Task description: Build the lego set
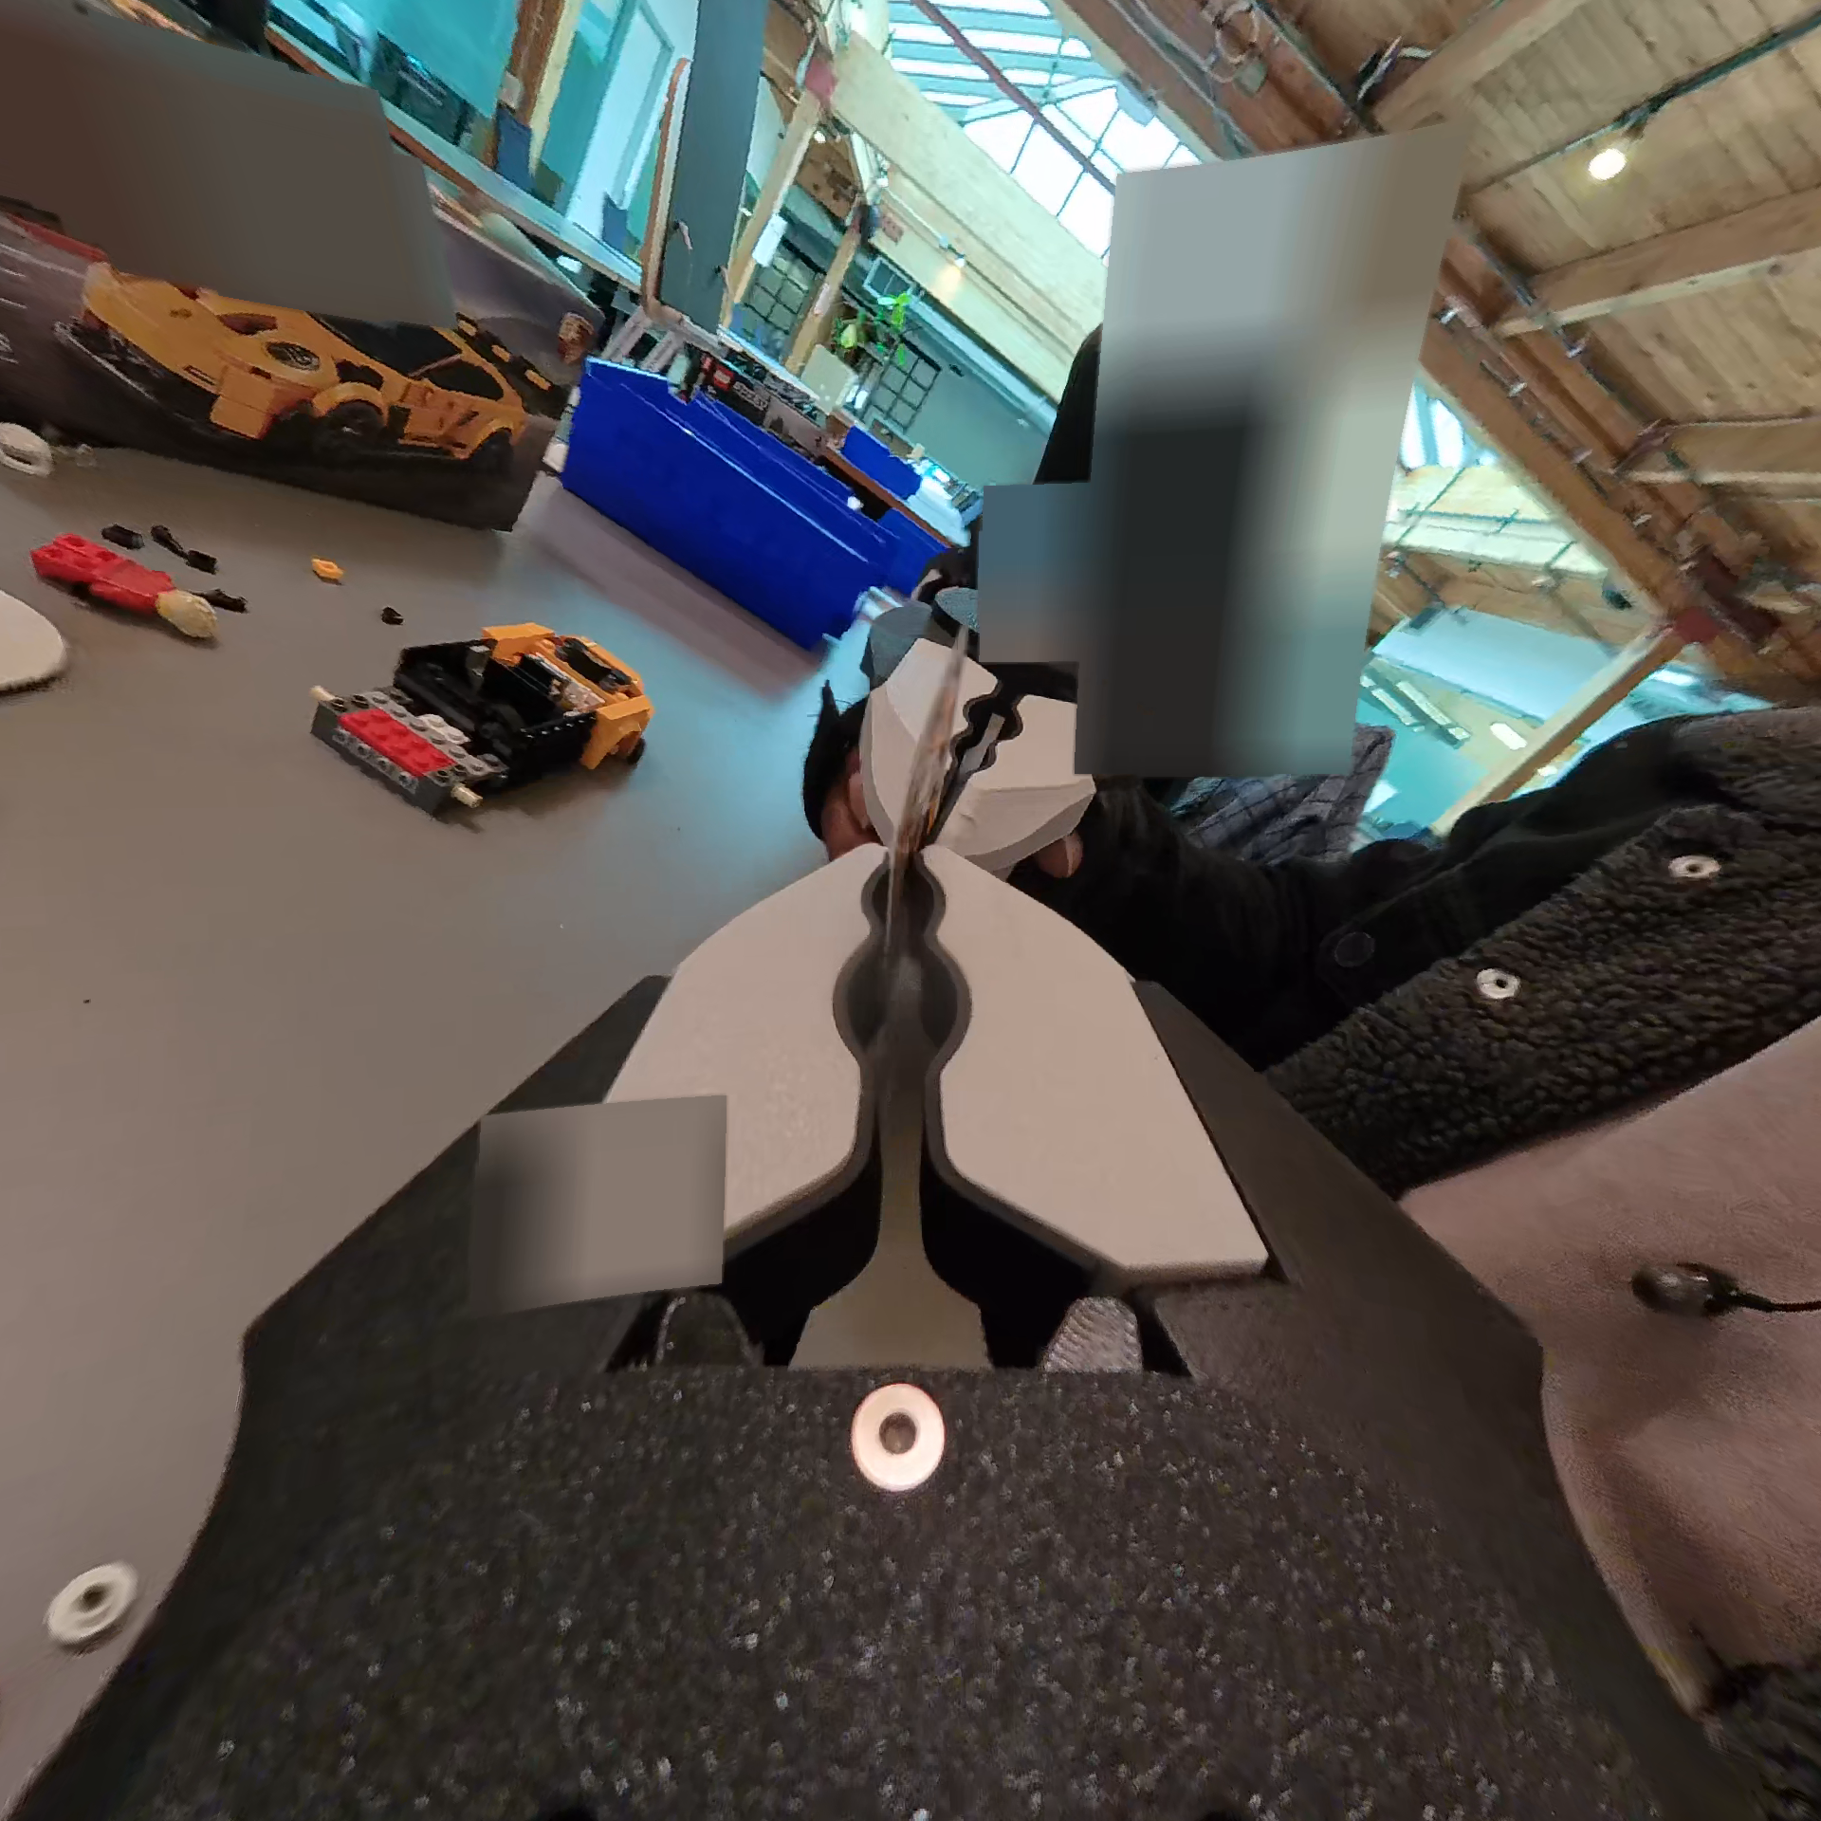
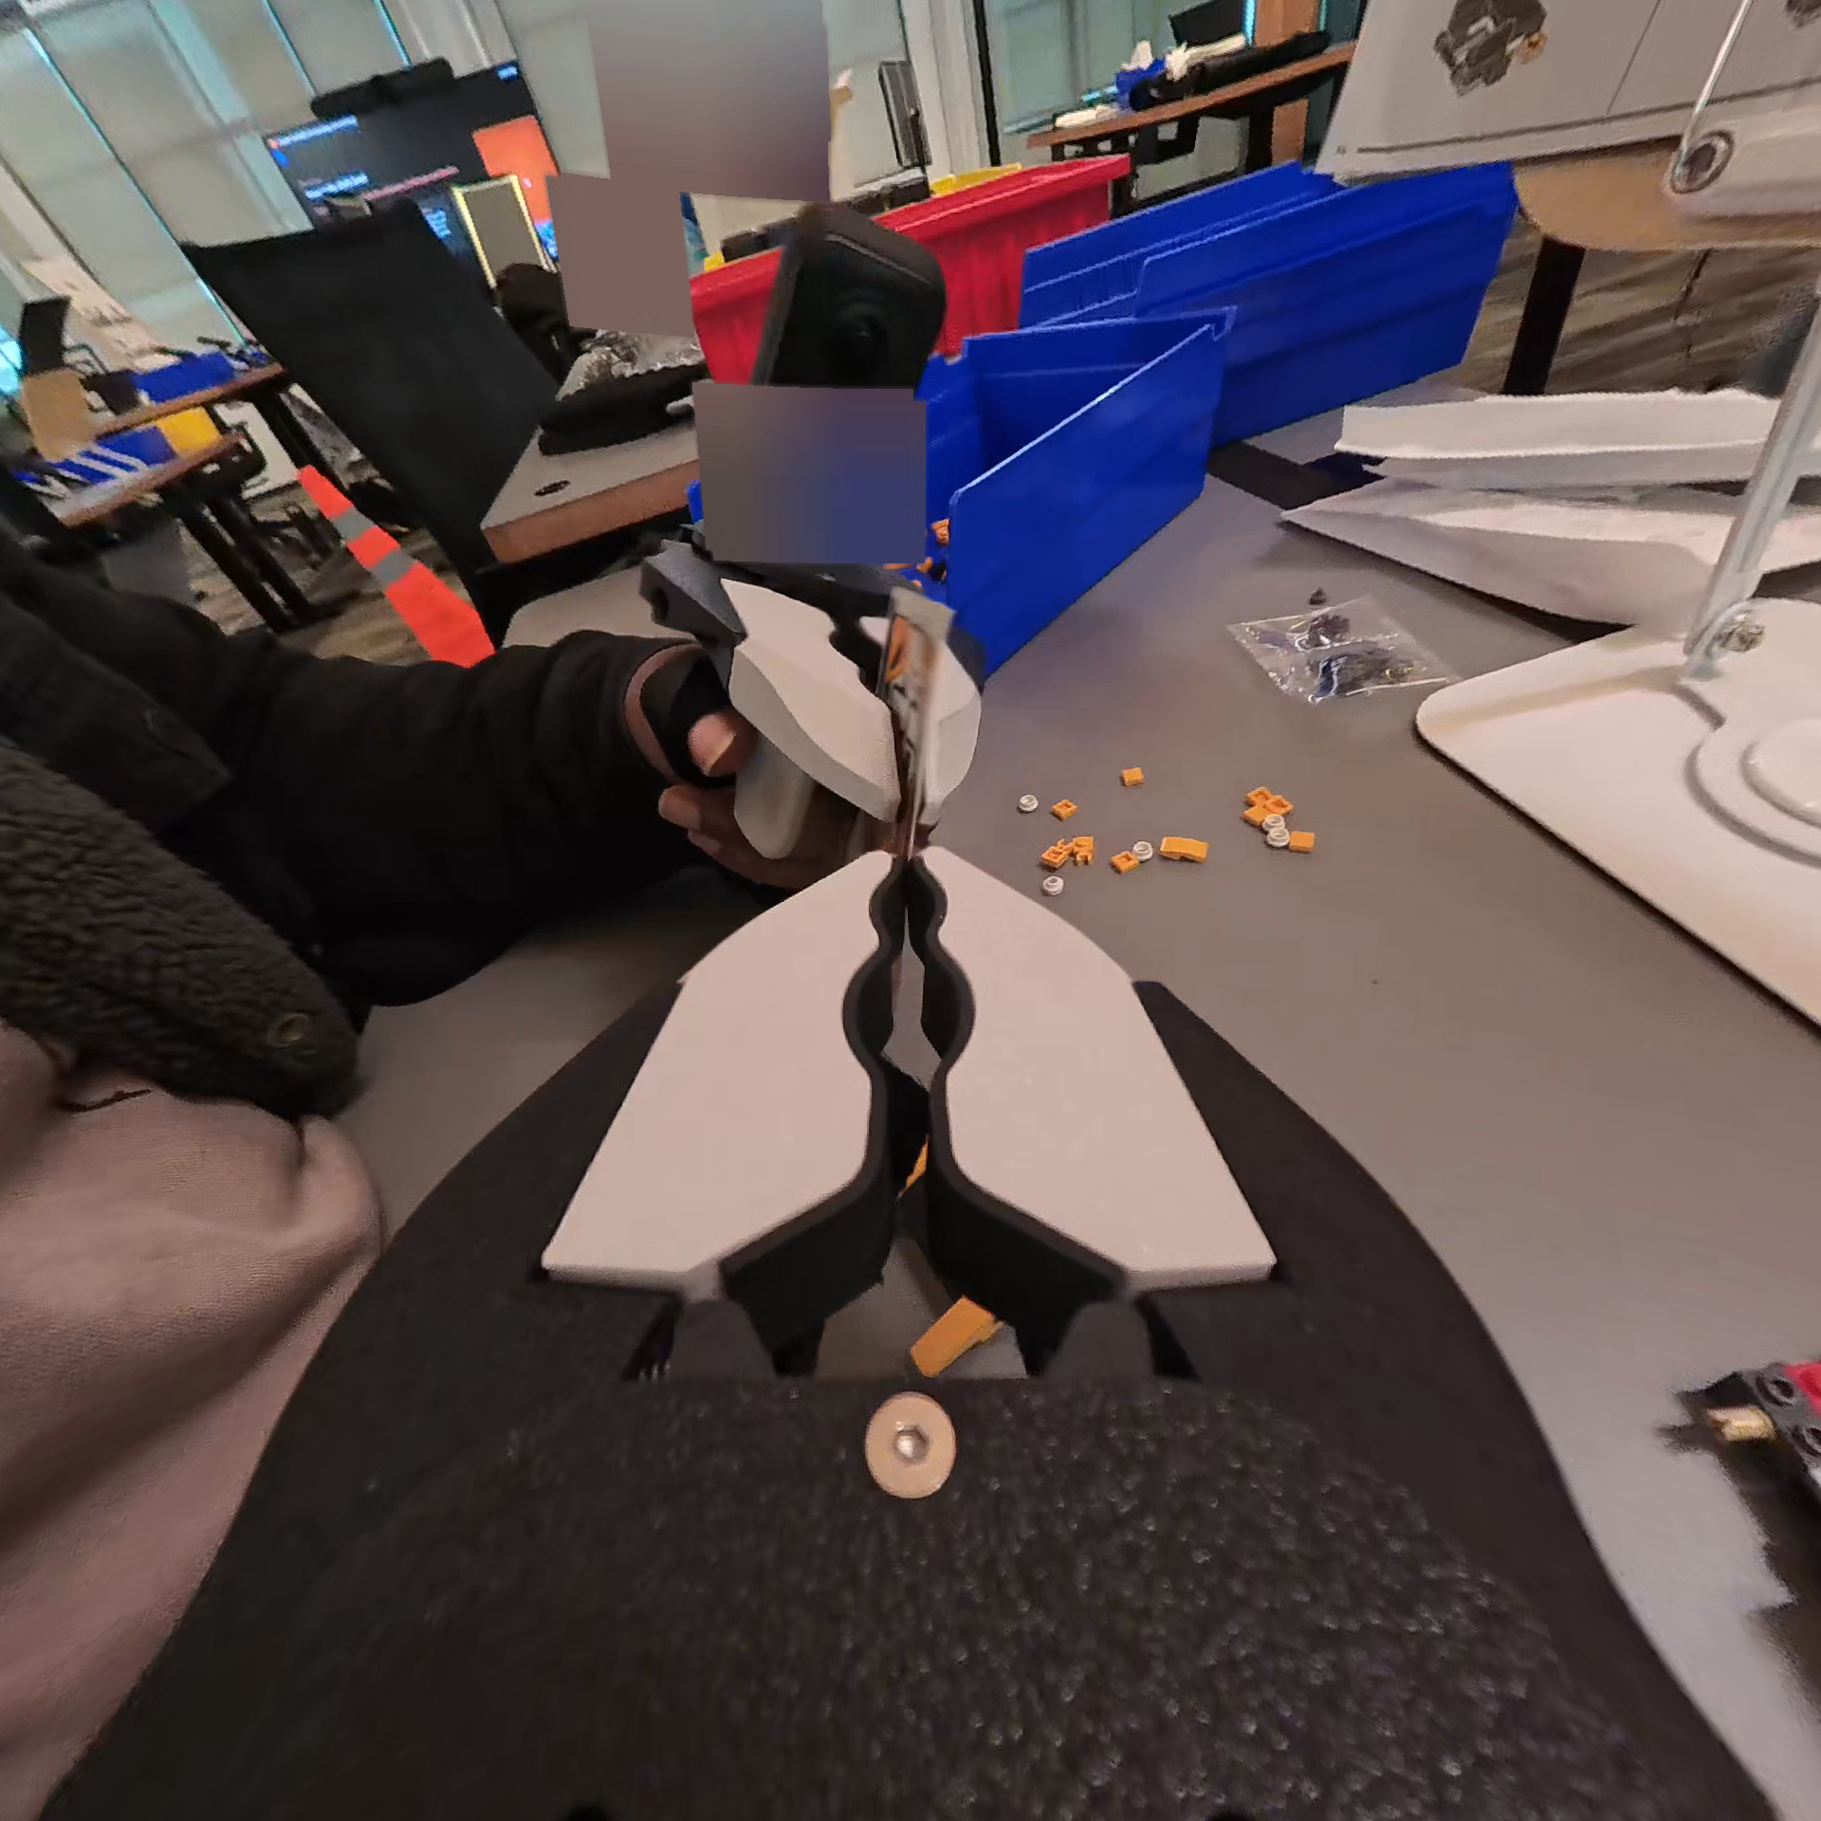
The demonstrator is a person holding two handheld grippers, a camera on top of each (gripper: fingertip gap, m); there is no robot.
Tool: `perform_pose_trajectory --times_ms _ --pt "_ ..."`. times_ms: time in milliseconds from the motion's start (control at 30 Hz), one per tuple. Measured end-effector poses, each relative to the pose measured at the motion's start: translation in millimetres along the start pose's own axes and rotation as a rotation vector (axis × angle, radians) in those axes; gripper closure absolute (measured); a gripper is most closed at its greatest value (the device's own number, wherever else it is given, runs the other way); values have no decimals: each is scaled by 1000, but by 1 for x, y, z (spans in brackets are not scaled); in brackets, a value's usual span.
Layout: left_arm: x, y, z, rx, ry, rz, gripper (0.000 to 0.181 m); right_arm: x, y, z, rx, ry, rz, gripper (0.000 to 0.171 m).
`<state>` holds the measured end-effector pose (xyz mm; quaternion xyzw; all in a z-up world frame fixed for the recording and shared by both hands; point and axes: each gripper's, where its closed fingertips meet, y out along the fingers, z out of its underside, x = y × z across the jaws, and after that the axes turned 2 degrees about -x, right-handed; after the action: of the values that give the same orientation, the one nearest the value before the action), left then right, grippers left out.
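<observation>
Grippers both pinched shut on one thin printed sheet held between them in the air, edge-on to both cameras. Left gripper (image 1: 905,867) has its jaws closed down to a sliver with the sheet (image 1: 926,749) running out past its tips; right gripper (image 2: 905,867) is clamped the same way on the opposite end, sheet (image 2: 911,690) standing up ahead of it. Sheet looks like a sticker strip or small leaflet, orange and dark print, can't tell which. Judged step: handling or peeling a sticker for the car, not placing bricks. Next move likely calls for one gripper to keep its clamp while the other shifts to a corner, slow pull, since thin paper could tear or slip. Small orange wedge piece (image 2: 951,1335) lies on the table (image 2: 1281,1084) below the right gripper's fingers, not held. Further out on the right side, loose orange and clear small pieces (image 2: 1163,838) scattered on the table, then a clear bag of dark parts (image 2: 1330,650), white paper bags (image 2: 1557,443), blue bins (image 2: 1084,473). On the left side, the half-built orange and black lego car (image 1: 493,714) sits on the table well apart from both grippers, red studs showing at its open end. Beyond it a red part (image 1: 108,576) and a few black bits, then the set box (image 1: 286,394) with the car picture.
</observation>
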<state>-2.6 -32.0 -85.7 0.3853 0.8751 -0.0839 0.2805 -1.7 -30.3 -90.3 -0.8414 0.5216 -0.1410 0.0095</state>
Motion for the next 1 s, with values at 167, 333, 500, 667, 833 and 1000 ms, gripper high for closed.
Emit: perform_pose_trajectory --times_ms 167,333,500,667,833,1000 --pt "10 -11 -18 11 309 -213 152 -10 -8 -4 -30 162 -8 171" --pt "2 -10 -22 126 826 -416 145 -15 -5 11 27 318 -24 171" --pt "10 0 9 333 952 -436 143 -2 0 16 59 328 -89 171" --pt "15 1 21 400 966 -422 142 13 1 21 111 265 -160 171" --pt "2 5 35 426 898 -288 143 31 -5 27 147 166 -275 171" --pt "-13 8 49 446 822 -156 137 49 -12 31 165 108 -402 171"
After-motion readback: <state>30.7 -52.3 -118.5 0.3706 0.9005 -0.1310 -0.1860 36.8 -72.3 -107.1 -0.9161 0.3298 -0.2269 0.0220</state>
